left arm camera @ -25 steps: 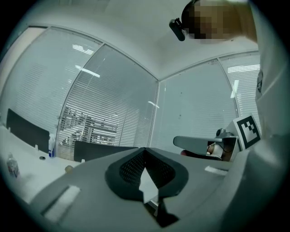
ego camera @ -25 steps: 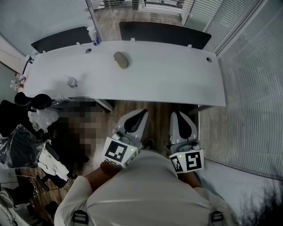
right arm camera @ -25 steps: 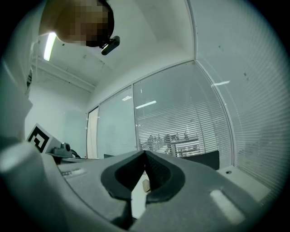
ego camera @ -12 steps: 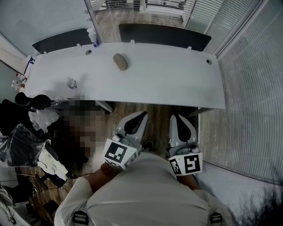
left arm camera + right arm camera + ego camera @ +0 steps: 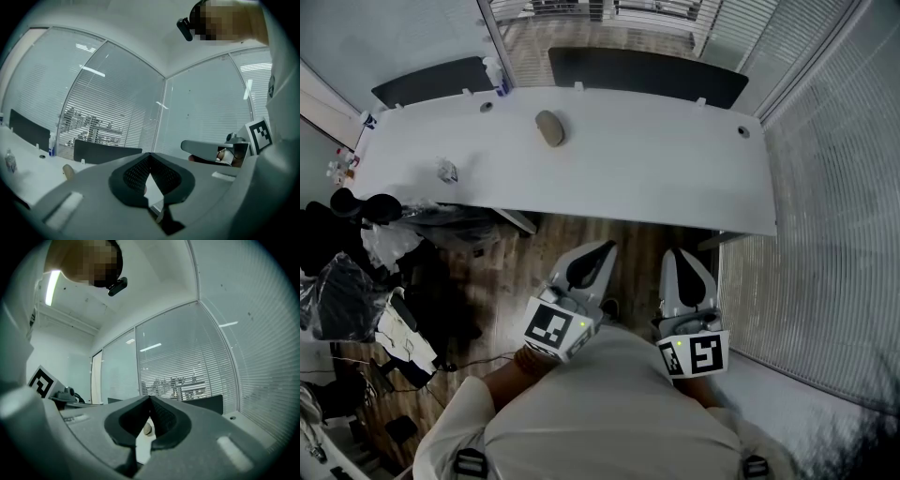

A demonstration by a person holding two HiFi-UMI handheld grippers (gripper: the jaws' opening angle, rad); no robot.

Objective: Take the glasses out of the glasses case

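The fingers (image 5: 130,177) of the left gripper (image 5: 601,248) are pressed together at their tips with nothing between them, and the fingers (image 5: 165,423) of the right gripper (image 5: 679,254) are closed and empty in the same way. In its own view the left gripper (image 5: 150,155) points level towards the far glass wall. The right gripper (image 5: 150,398) also points level, and a small pale oval shows through the opening behind its joined tips. That oval is the glasses case (image 5: 147,428). Both grippers are side by side over the wooden floor (image 5: 534,253), just short of the near edge of the white worktop (image 5: 666,173). Each carries a marker cube, the left one (image 5: 551,325) and the right one (image 5: 697,354), close against the person's pale sleeves (image 5: 609,422). The glasses case (image 5: 549,127) lies shut on the far half of the worktop, left of its middle and well apart from both grippers. In the left gripper view it appears low on the left as a tan shape (image 5: 68,171). A small crumpled clear item (image 5: 446,171) sits near the worktop's left end, and a bottle (image 5: 495,73) stands at its far left edge. Two dark partition panels (image 5: 647,75) line the far side. Glass walls with blinds (image 5: 825,216) close the room on the right, and black bags and clutter (image 5: 347,291) crowd the floor on the left.
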